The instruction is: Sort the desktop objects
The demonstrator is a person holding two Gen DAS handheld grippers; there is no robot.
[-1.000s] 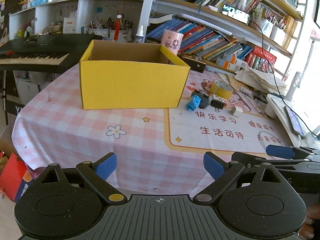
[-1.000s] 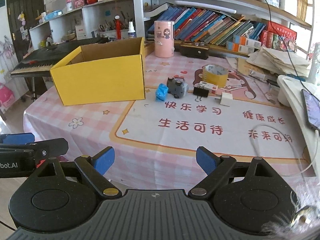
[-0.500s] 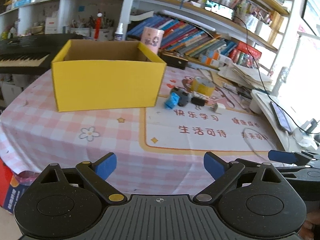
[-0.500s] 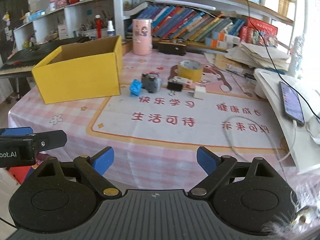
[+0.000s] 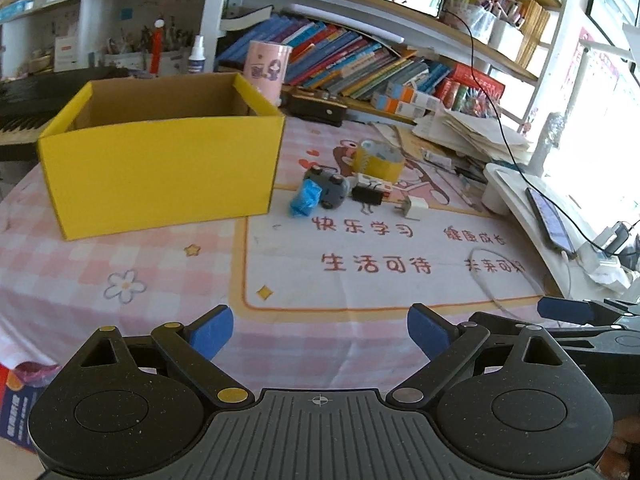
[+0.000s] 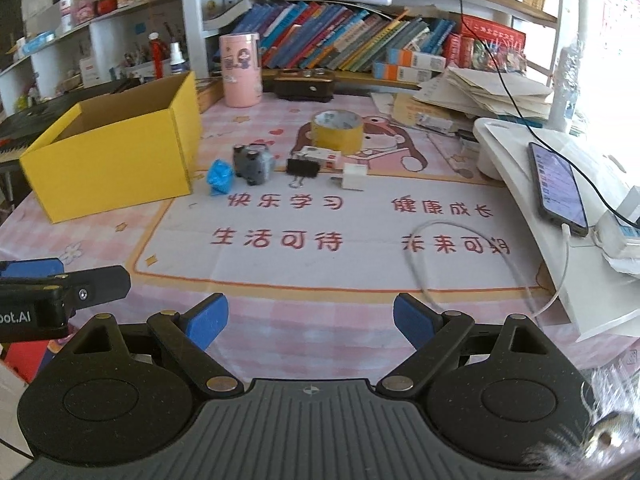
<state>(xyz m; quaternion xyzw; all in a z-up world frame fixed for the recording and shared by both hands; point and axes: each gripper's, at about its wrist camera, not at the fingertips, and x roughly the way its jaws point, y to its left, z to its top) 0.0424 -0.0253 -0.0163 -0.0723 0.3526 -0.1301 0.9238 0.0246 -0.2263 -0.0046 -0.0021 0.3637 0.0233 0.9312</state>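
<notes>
Left wrist view: left gripper point(image 5: 320, 330) and right gripper point(image 6: 311, 322) hover level, spread wide, empty.

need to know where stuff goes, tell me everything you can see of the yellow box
The yellow box is an open-topped cardboard carton: bright yellow outside, plain brown inside. It stands upright on the pink checked tablecloth, at the mat's left edge. No flaps or lid show. What can be seen of its inside looks empty; the floor is hidden. A blue crumpled item lies close by its right corner, not clearly touching. Both grippers are far from it.
</notes>
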